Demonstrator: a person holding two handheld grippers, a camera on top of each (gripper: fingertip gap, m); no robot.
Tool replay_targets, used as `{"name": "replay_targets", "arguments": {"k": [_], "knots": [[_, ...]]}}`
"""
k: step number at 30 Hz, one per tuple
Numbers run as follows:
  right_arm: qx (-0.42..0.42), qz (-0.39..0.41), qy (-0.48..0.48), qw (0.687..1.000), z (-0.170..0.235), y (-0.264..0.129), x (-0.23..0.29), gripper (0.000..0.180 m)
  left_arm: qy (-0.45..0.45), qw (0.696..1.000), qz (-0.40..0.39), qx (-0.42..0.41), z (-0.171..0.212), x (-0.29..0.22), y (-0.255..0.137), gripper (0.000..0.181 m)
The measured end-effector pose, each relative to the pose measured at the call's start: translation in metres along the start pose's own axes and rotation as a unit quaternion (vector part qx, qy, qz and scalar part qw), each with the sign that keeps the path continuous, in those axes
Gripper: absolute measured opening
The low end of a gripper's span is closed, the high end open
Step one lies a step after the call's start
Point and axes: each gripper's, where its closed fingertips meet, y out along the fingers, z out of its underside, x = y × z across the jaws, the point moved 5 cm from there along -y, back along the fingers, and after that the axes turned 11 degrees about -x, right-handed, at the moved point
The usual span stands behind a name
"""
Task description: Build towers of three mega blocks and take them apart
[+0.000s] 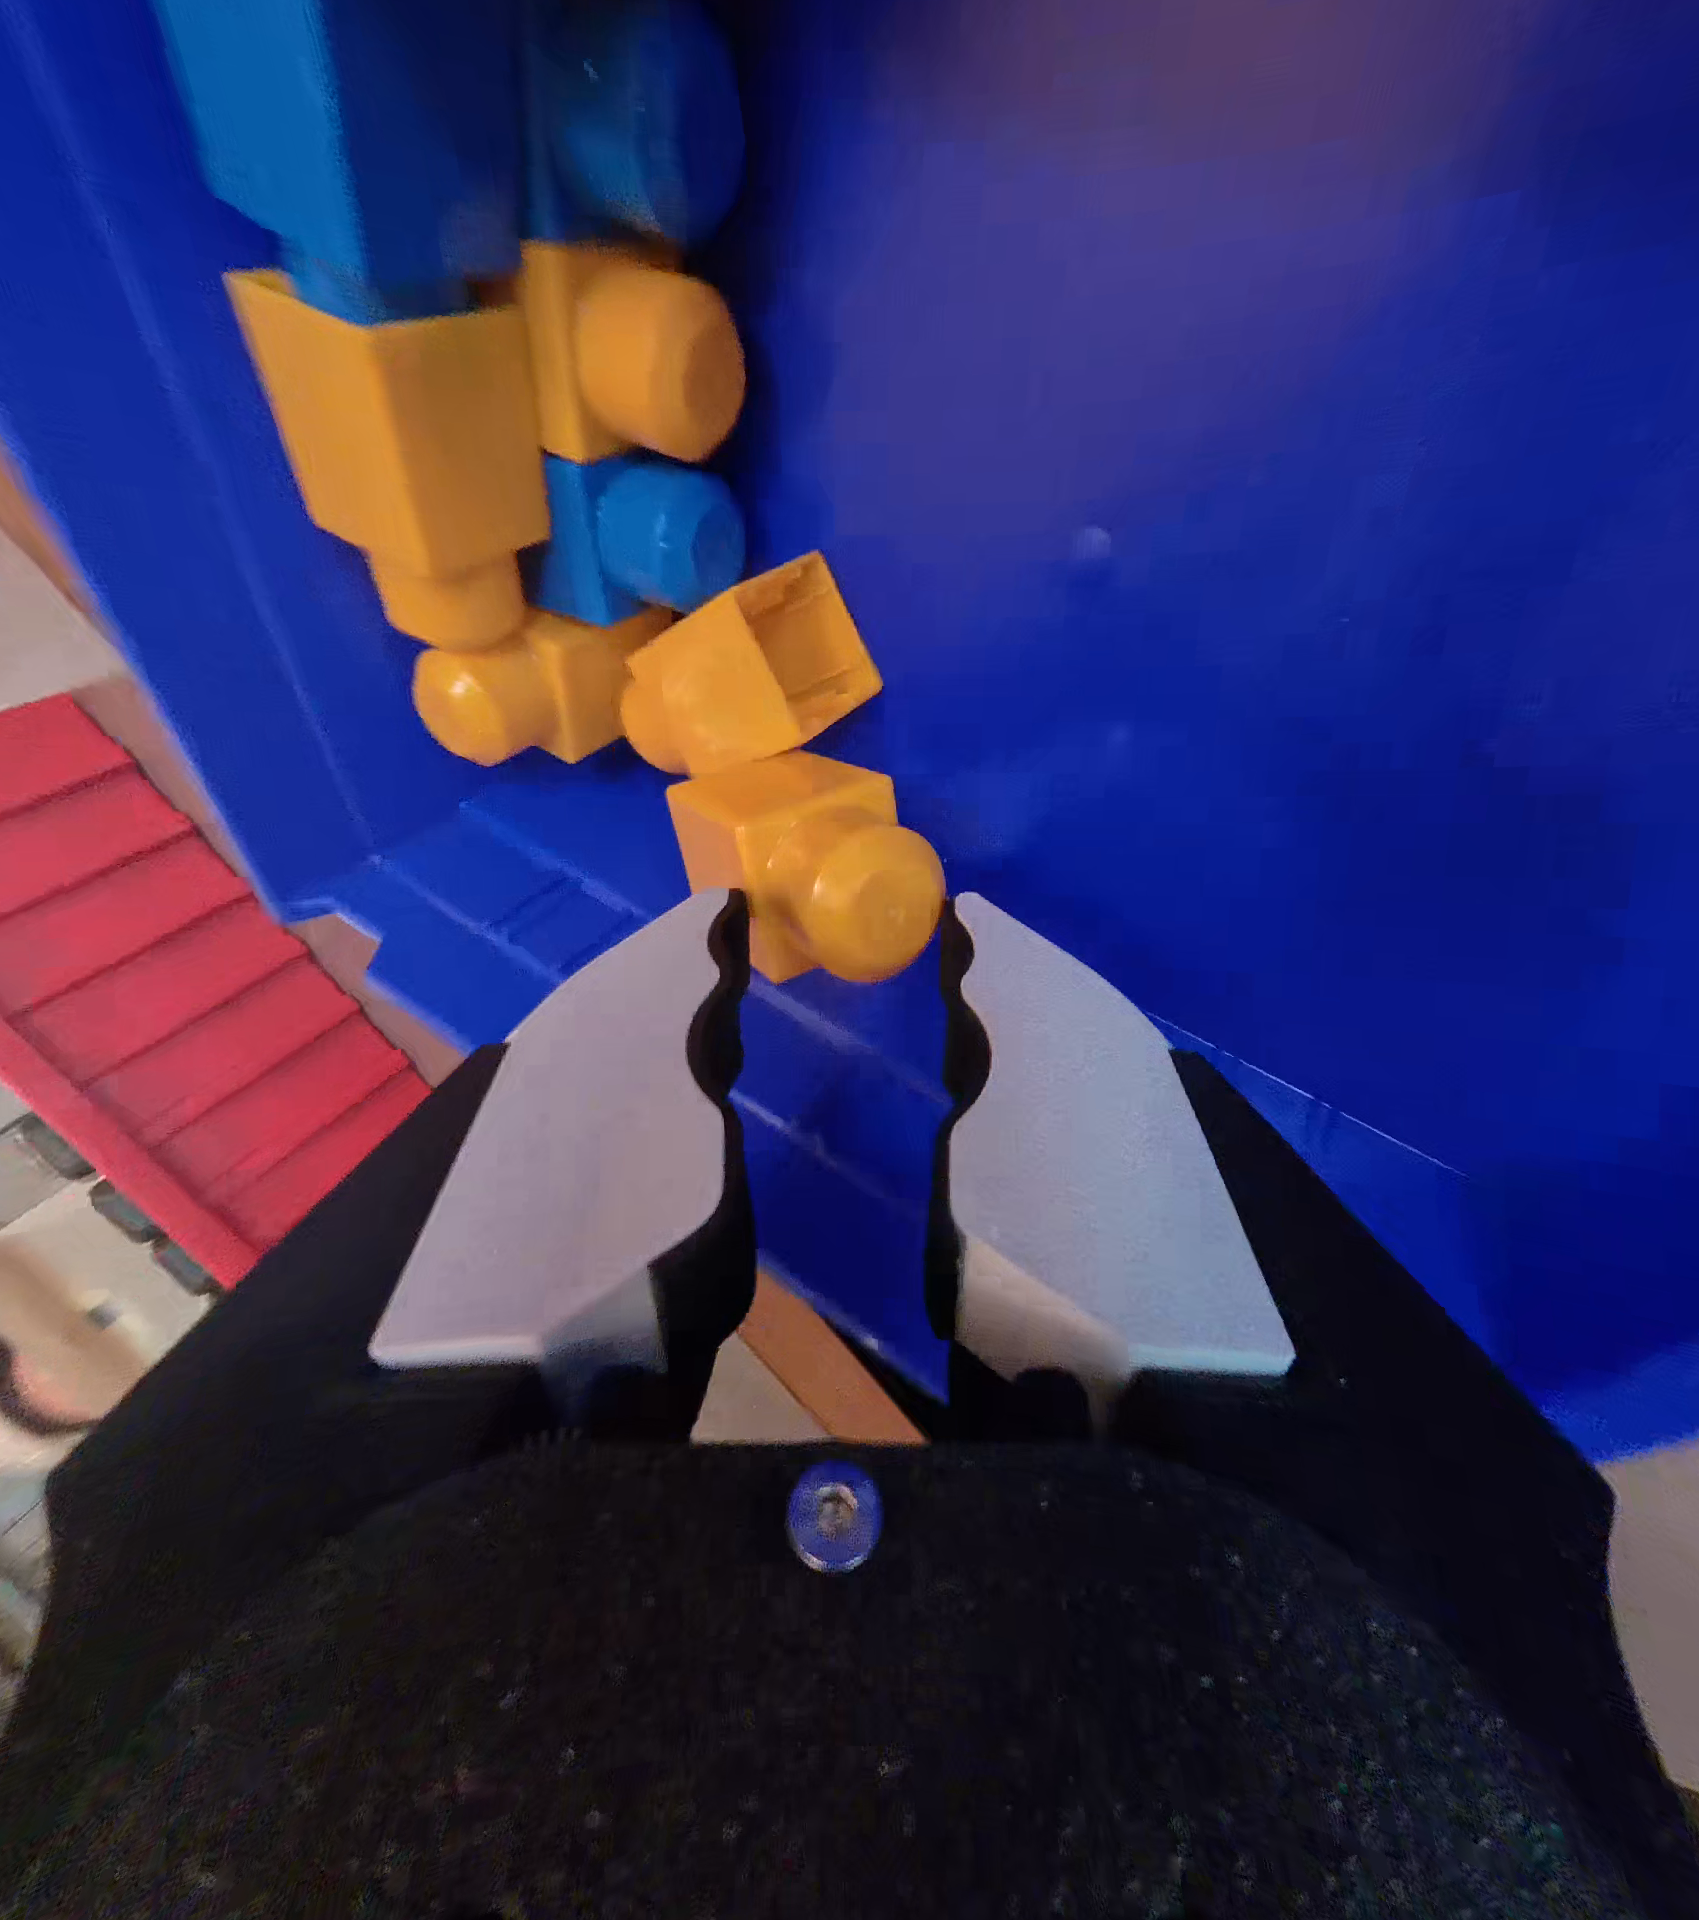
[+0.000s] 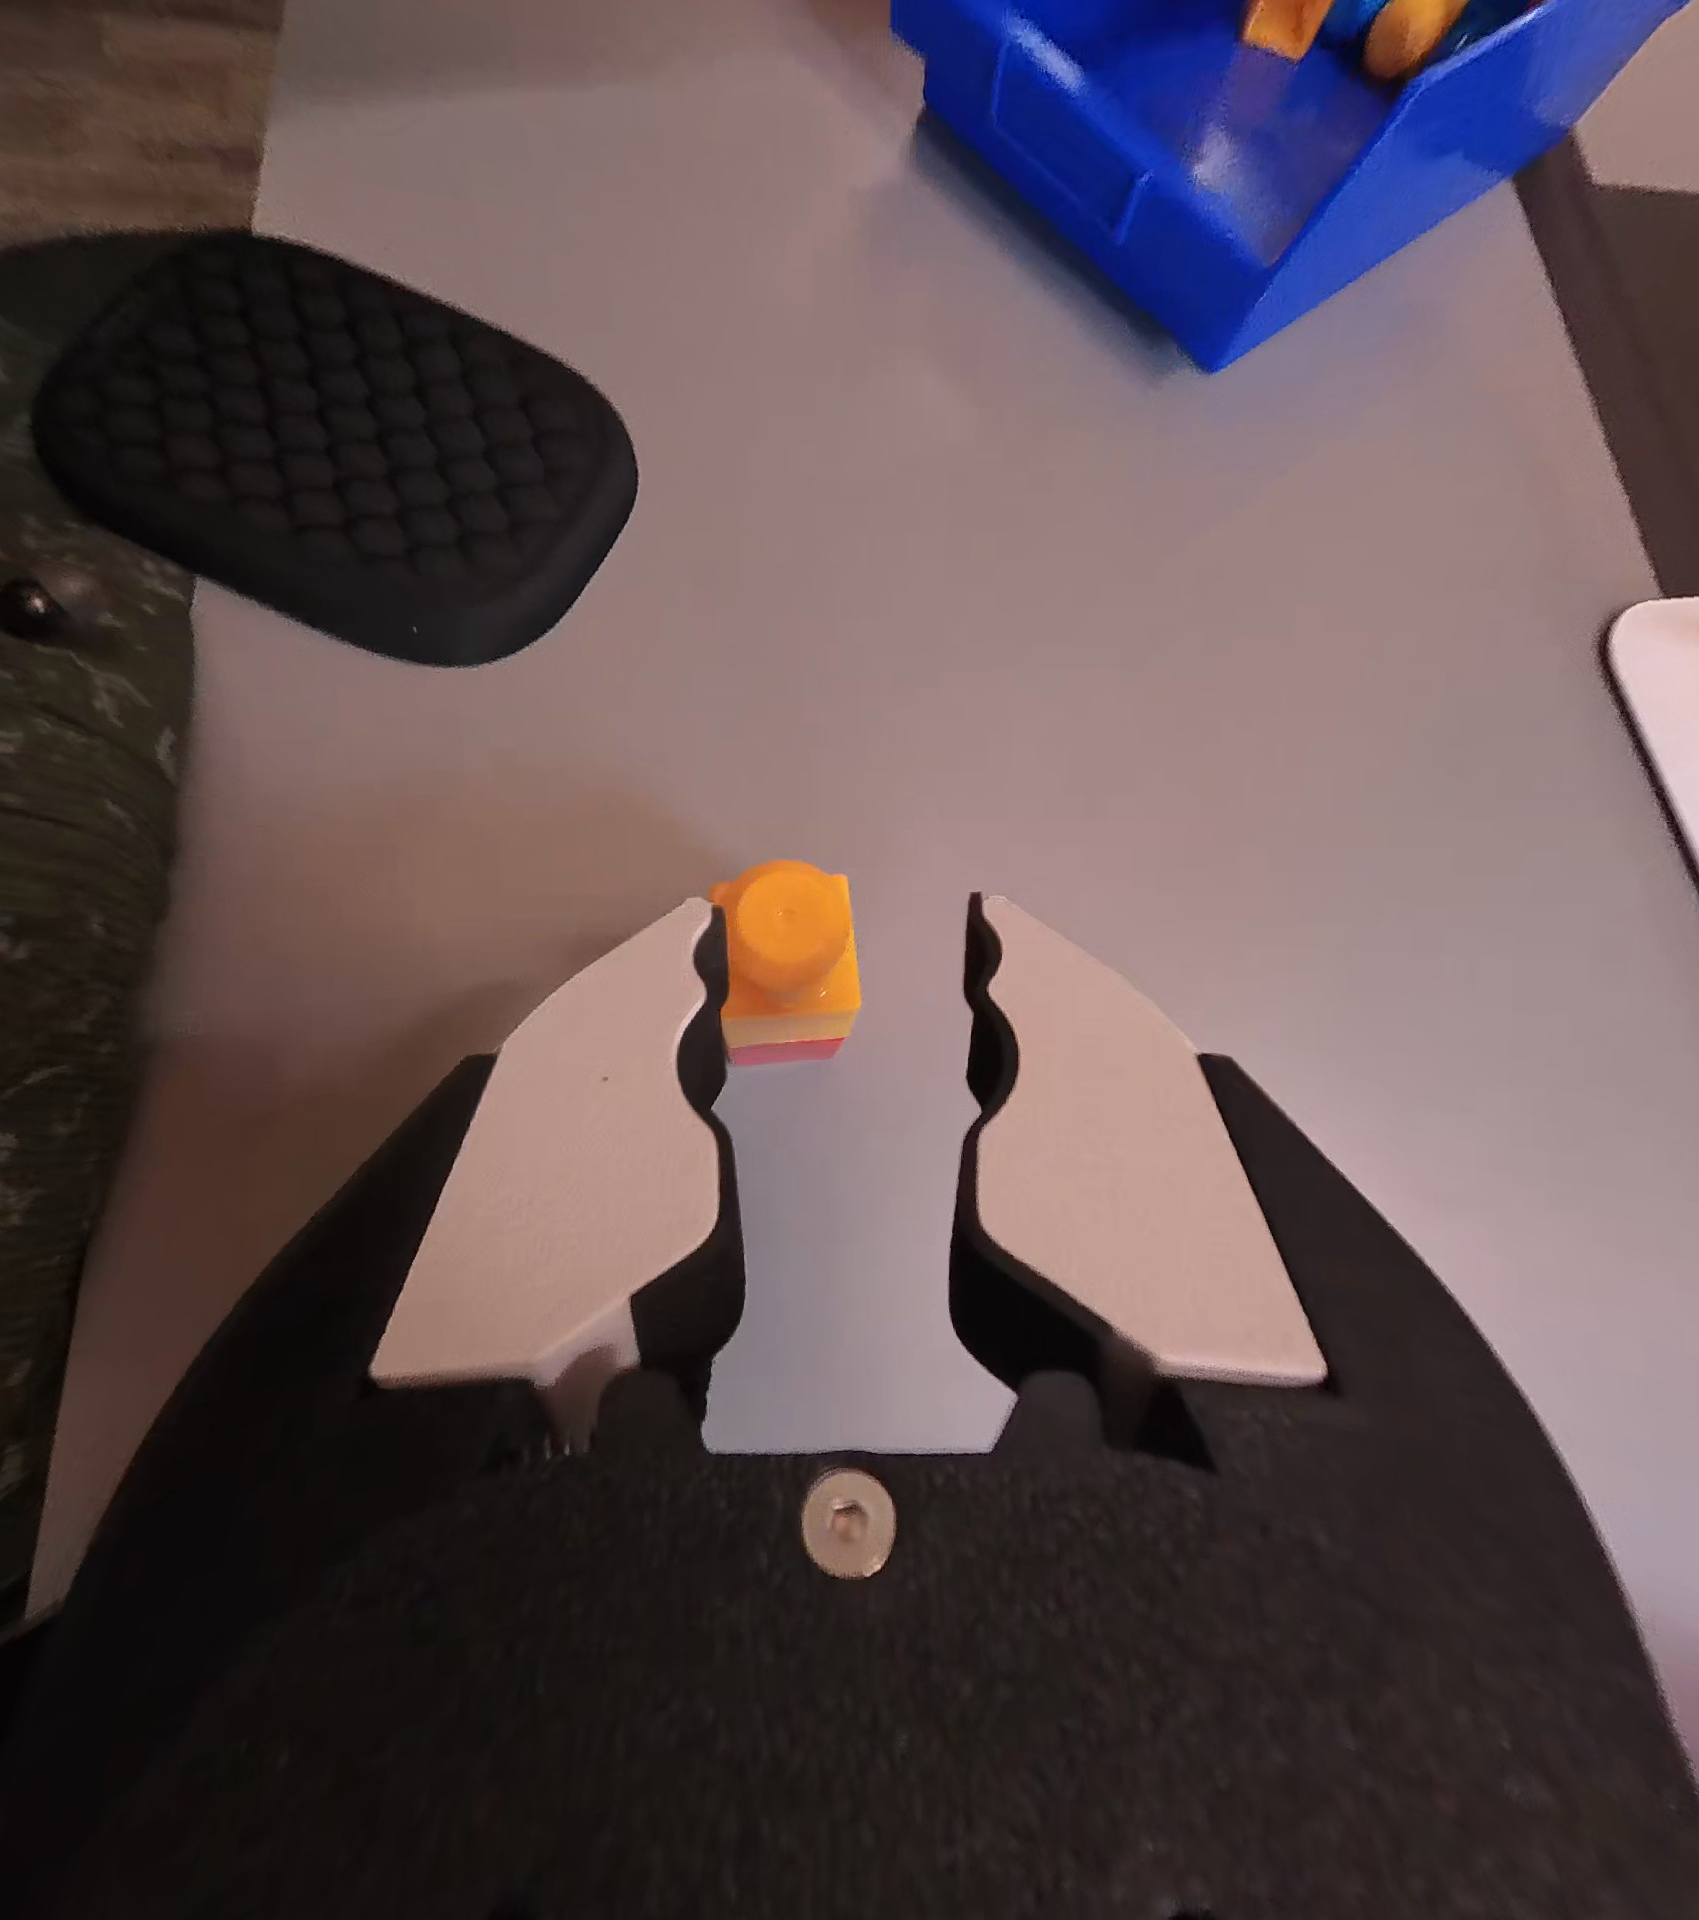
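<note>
Inside the blue bin (image 1: 1240,520) a yellow block (image 1: 814,862) is apparently gripped by the left gripper (image 1: 840,914), to be carried to the stacked tower (image 2: 791,971) on the surface (image 2: 1136,675), beside which the right gripper (image 2: 840,914) is held open.

R gripper (image 2: 840,914) over block stack (image 2: 791,971)

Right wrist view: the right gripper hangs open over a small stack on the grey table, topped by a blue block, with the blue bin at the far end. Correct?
One thing is wrong: the top block is orange, not blue, as the right wrist view shows. The rest holds: the right gripper is open above the stack on the grey table, and the blue bin sits at the far end.
</note>
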Motion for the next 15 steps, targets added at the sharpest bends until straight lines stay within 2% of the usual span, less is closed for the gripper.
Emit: {"name": "replay_targets", "arguments": {"k": [3, 5, 6, 9, 12, 15], "knots": [[-0.039, 0.026, -0.003, 0.999, -0.01, -0.003, -0.007, 0.043, -0.038, 0.994, 0.043, -0.098, -0.008, -0.001, -0.039, 0.035], [-0.071, 0.043, -0.004, 0.997, -0.017, -0.006, -0.01, 0.042, -0.06, 0.971, 0.112, -0.202, -0.021, -0.014, -0.077, 0.034], [-0.088, 0.05, -0.004, 0.995, -0.021, -0.007, -0.012, 0.042, -0.065, 0.949, 0.164, -0.263, -0.029, -0.026, -0.1, 0.034], [-0.148, 0.05, -0.012, 0.988, -0.034, -0.01, -0.013, 0.043, -0.027, 0.849, 0.333, -0.411, -0.047, -0.08, -0.173, 0.035], [-0.159, 0.014, -0.025, 0.987, -0.041, -0.005, -0.002, 0.045, 0.092, 0.771, 0.43, -0.461, -0.052, -0.152, -0.223, 0.034], [-0.128, -0.021, -0.053, 0.99, -0.04, 0.007, 0.014, 0.049, 0.193, 0.728, 0.478, -0.452, -0.057, -0.228, -0.254, 0.035]]}}
